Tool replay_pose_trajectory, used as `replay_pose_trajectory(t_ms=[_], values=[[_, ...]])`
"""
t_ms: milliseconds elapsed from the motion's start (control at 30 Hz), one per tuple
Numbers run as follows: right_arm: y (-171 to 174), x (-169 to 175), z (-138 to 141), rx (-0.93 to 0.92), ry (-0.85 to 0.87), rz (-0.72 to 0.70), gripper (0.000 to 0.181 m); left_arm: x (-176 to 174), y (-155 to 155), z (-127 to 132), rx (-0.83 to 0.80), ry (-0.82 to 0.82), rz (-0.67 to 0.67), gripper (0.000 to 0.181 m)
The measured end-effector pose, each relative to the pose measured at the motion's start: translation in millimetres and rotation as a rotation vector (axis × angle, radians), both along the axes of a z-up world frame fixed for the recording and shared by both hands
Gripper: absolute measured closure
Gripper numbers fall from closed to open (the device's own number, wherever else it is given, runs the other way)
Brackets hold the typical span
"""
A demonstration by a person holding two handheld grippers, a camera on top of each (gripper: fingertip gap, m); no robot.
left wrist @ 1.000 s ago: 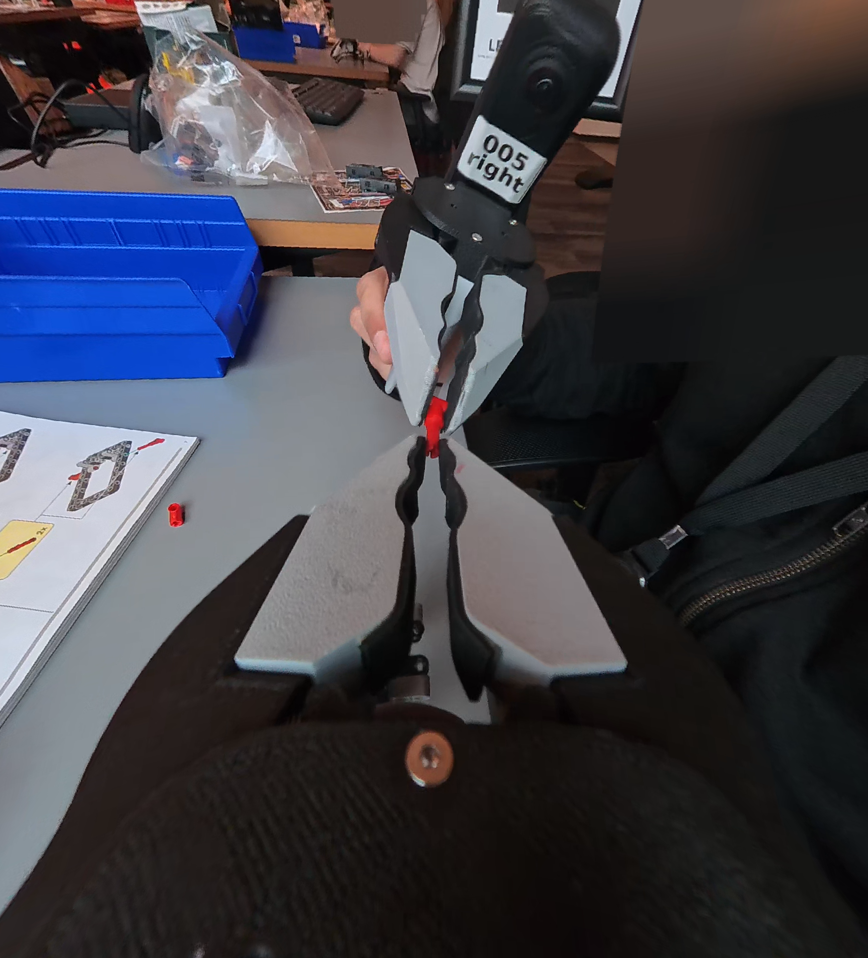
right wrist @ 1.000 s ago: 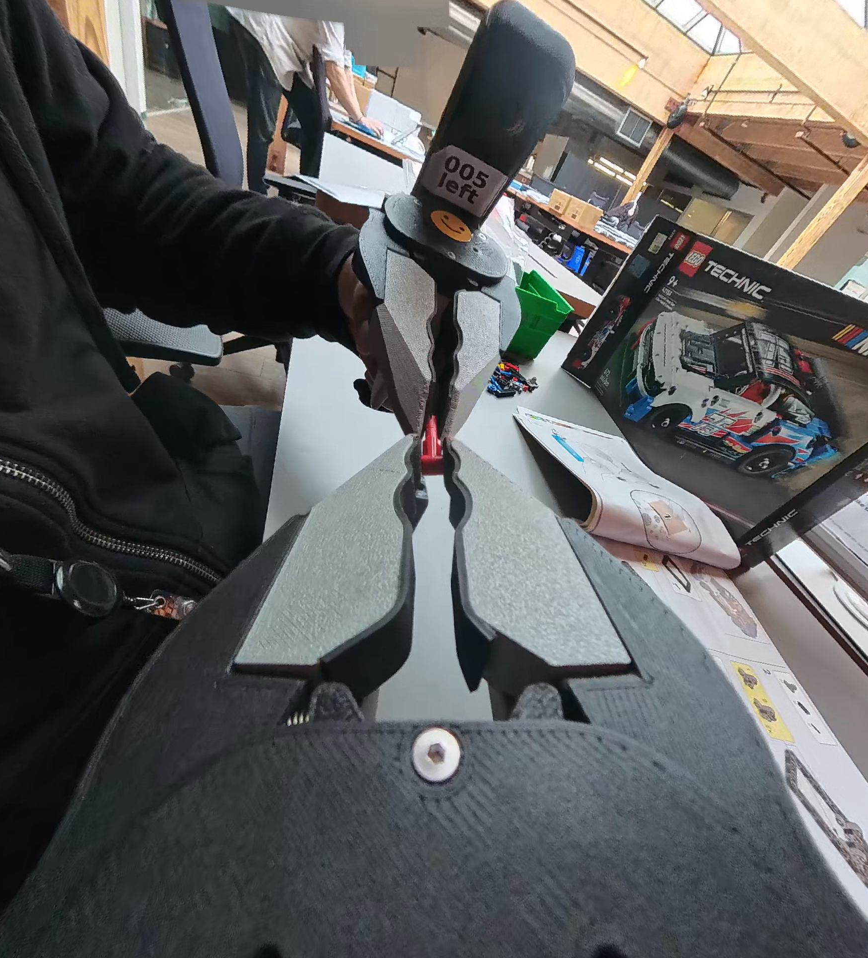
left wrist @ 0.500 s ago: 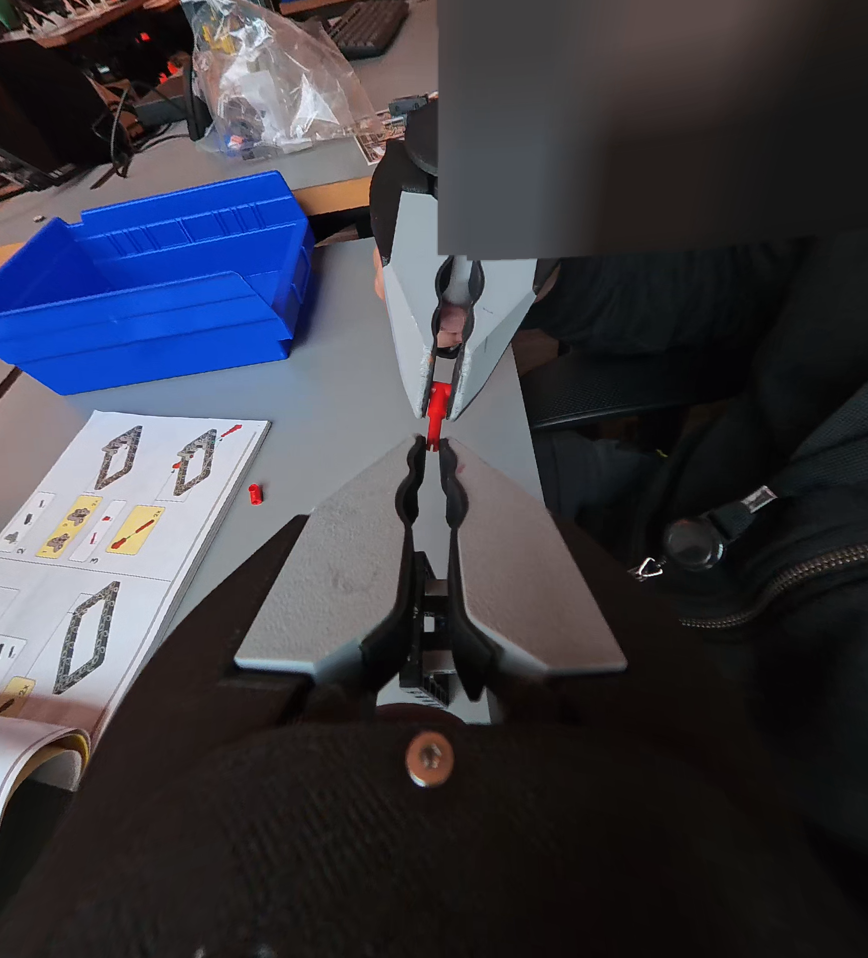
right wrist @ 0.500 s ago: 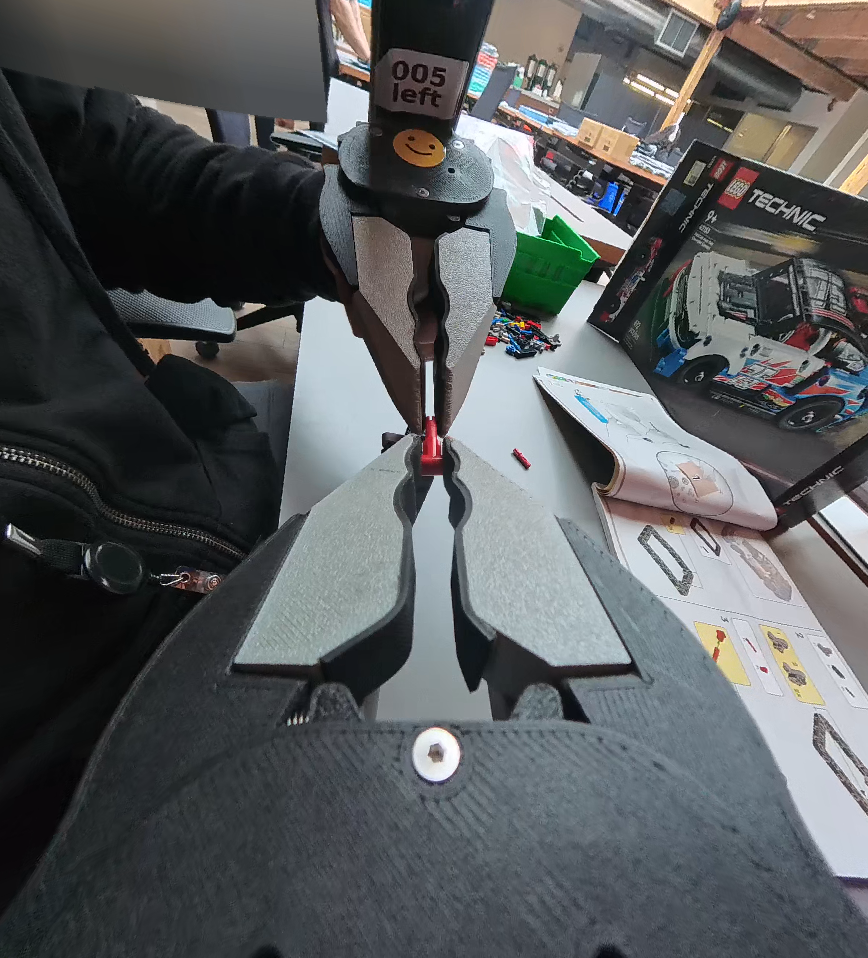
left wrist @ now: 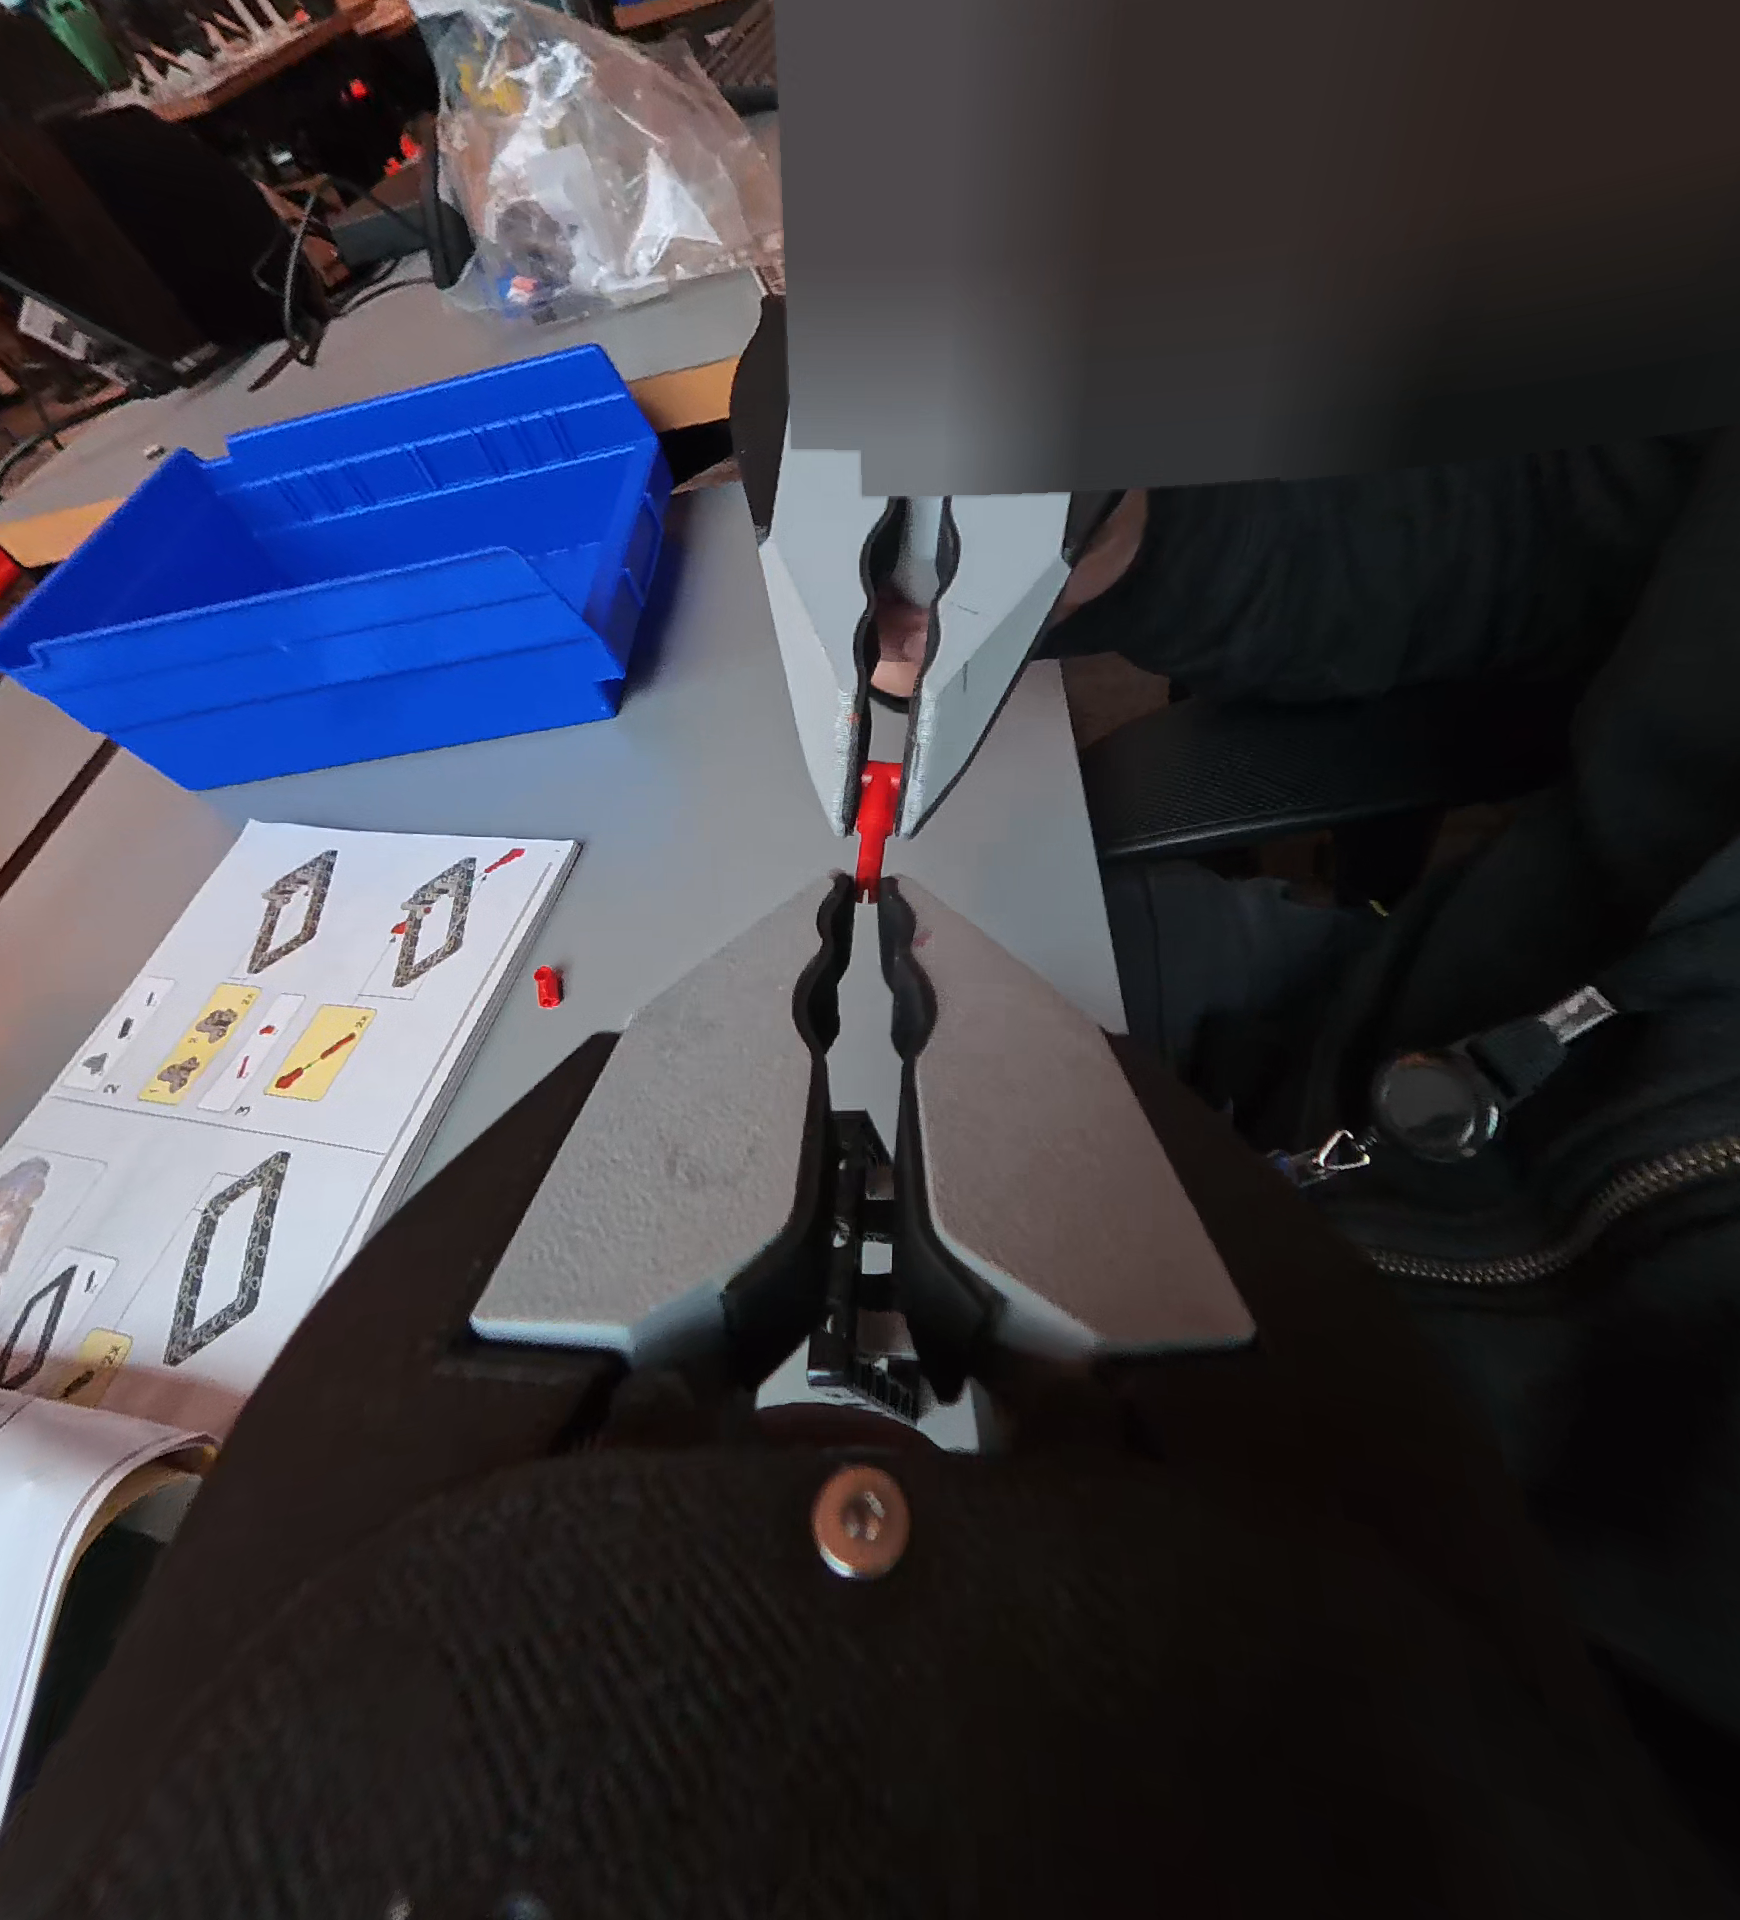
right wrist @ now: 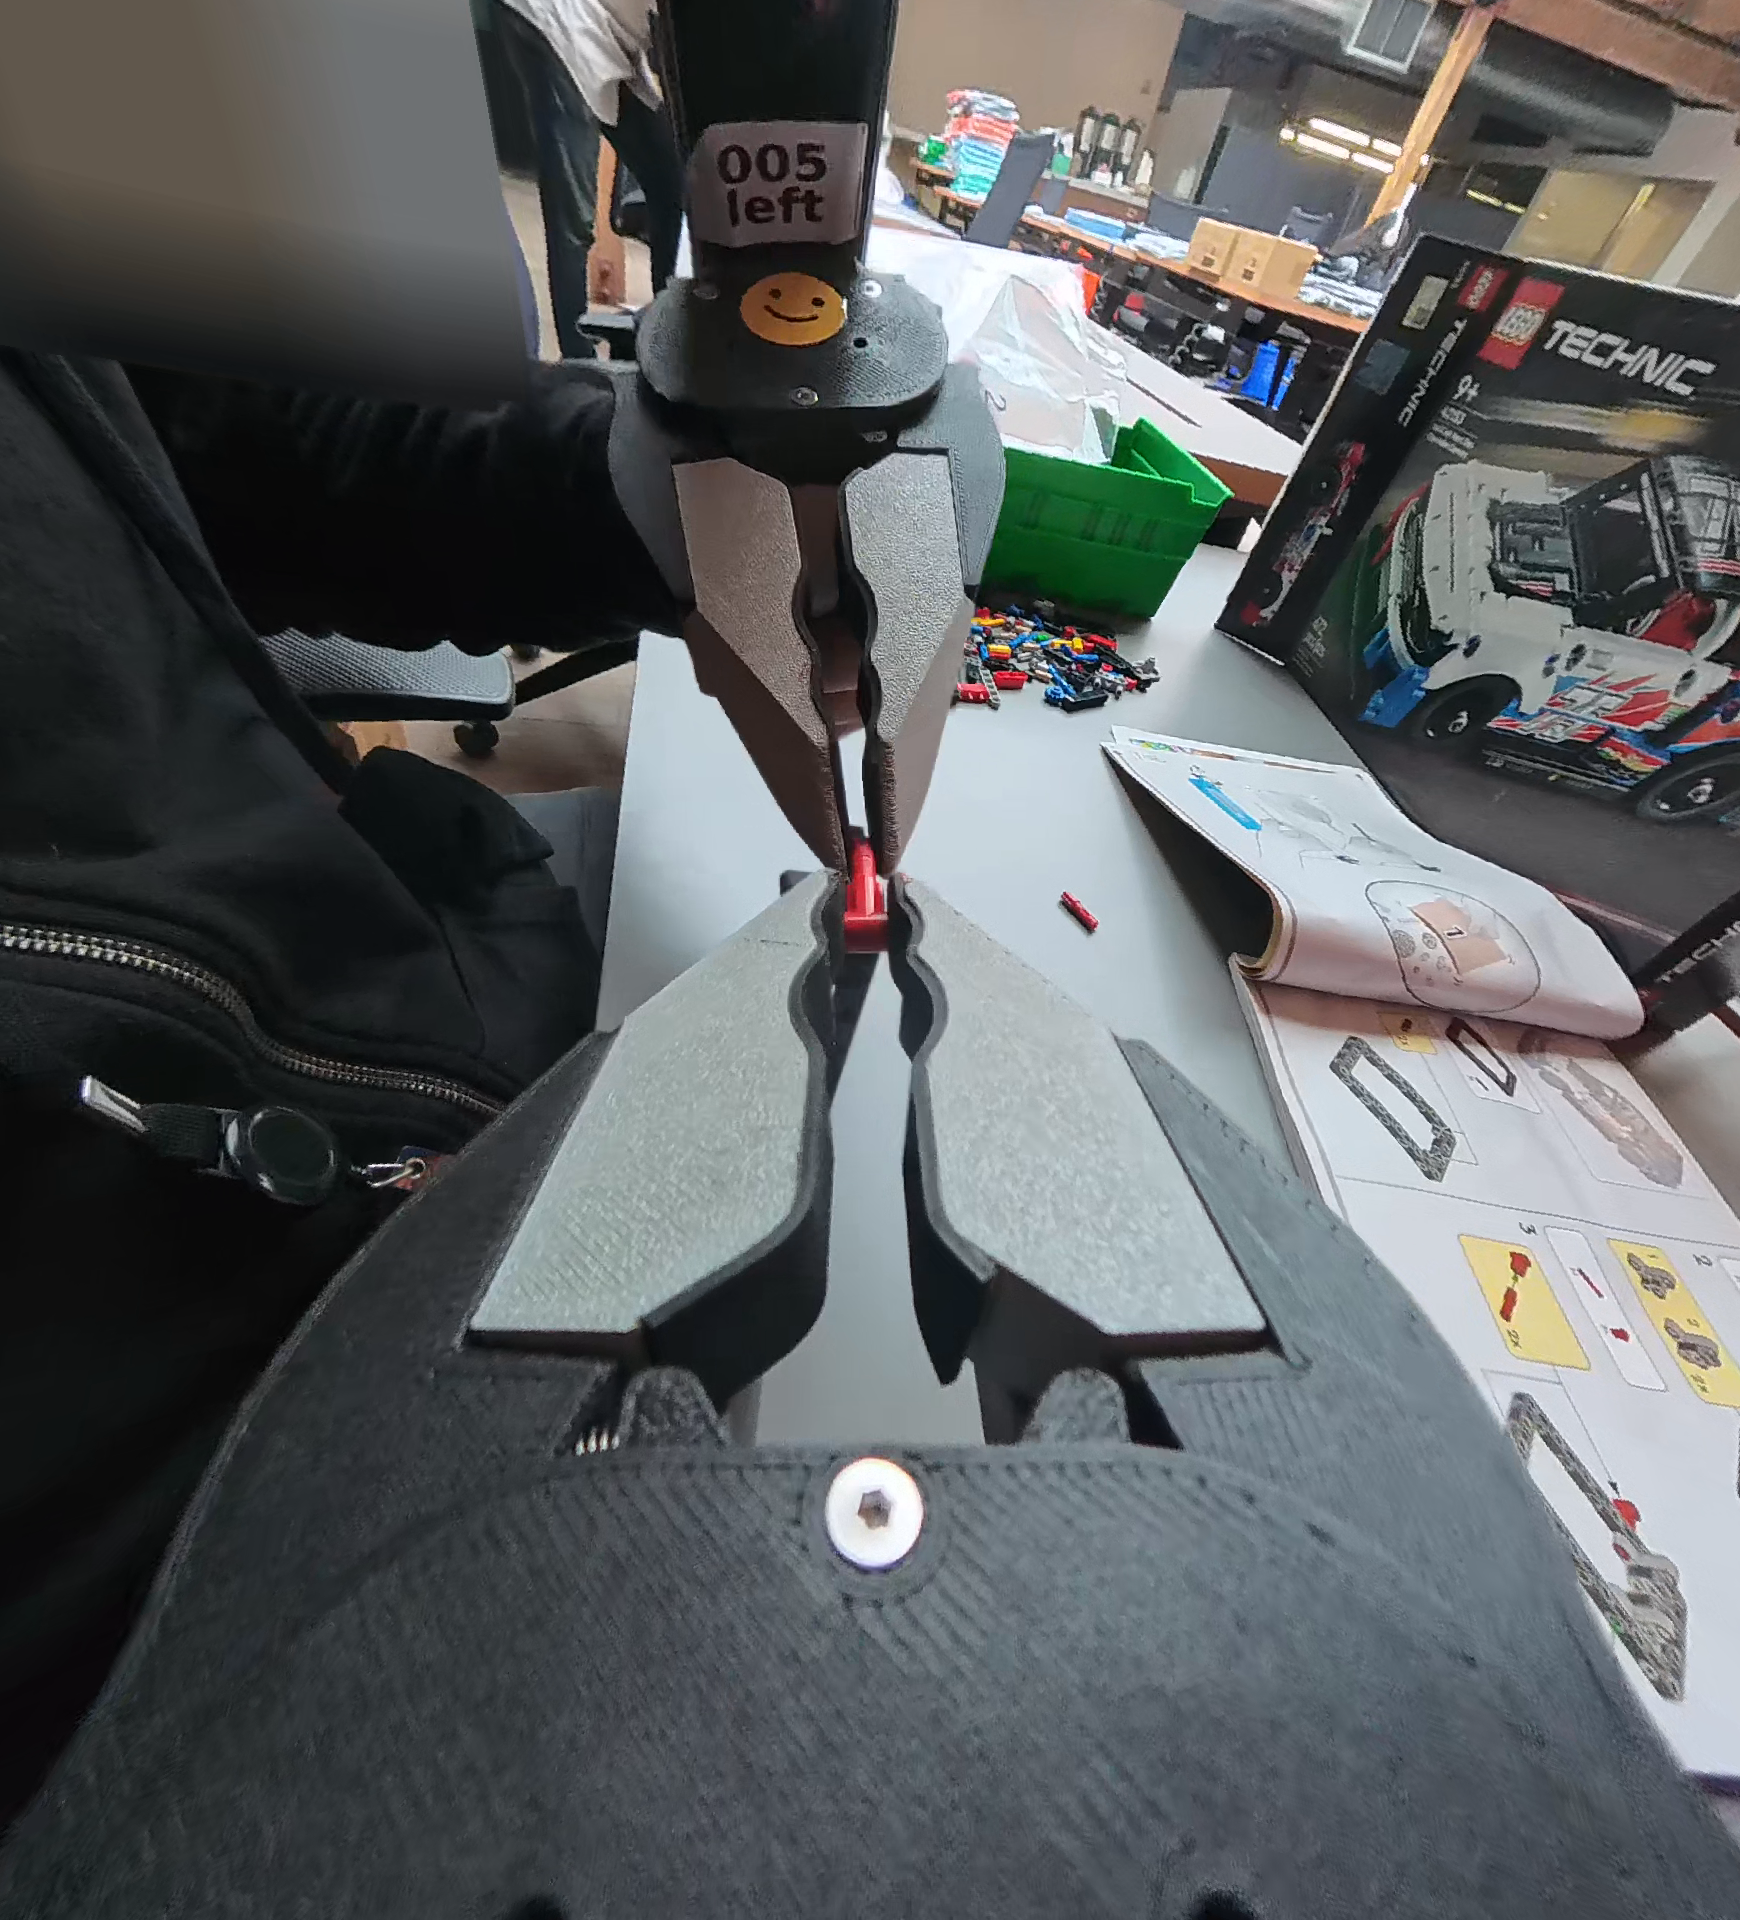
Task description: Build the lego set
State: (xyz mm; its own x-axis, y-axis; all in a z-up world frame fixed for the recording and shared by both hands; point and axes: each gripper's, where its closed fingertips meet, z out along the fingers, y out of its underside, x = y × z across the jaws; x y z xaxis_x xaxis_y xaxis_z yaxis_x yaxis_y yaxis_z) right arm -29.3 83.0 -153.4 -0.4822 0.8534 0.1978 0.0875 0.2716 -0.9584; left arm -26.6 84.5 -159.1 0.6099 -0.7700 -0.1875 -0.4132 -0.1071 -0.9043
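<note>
Two hand-held grippers meet tip to tip in the air above a grey bench (left wrist: 700, 790). The left hand-held gripper (left wrist: 867, 885) is nearly closed, its tips pinching the thin end of a small red piece (left wrist: 876, 816). The right hand-held gripper (right wrist: 863, 902), facing it, is also nearly closed, on the thicker end of the red piece. Whether this is one part or two being pushed together cannot be told.

Judged from this, the step in hand is joining or passing a small red part early in the build. The next move calls for a straight, steady push along the piece's length, with both grips kept firm so it does not twist or drop.

Beyond the left gripper's tips and to their left, a loose red pin (left wrist: 546, 986) lies on the bench, just beside an open instruction booklet (left wrist: 305, 1039). Farther off stands a blue bin (left wrist: 346, 613). In the right wrist view, a pile of loose parts (right wrist: 1048, 655), a green bin (right wrist: 1094, 520) and the set's box (right wrist: 1572, 540) lie past the grippers to the right.
</note>
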Motion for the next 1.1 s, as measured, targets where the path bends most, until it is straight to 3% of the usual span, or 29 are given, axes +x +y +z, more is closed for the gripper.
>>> replay_pose_trajectory(t_ms=[133, 367, 500, 767, 1100], values=[[-2, 2, 2, -0.011, 0.004, 0.017, 0.176, 3, -5, 2, 0.059, 0.025, -0.026, 0.171], [-3, 1, 1, 0.002, 0.017, 0.011, 0.176, -1, -2, -3, 0.08, 0.117, 0.003, 0.179], [-3, 1, 8, -0.052, 0.063, 0.023, 0.177, 0, -4, 7, 0.107, 0.041, -0.018, 0.179], [-9, -2, 2, -0.02, 0.043, 0.038, 0.176, 5, -5, 4, 0.141, 0.085, -0.034, 0.179], [-6, -8, -9, 0.05, 0.029, -0.001, 0.177, -3, -7, -4, 0.051, 0.07, -0.021, 0.172]])
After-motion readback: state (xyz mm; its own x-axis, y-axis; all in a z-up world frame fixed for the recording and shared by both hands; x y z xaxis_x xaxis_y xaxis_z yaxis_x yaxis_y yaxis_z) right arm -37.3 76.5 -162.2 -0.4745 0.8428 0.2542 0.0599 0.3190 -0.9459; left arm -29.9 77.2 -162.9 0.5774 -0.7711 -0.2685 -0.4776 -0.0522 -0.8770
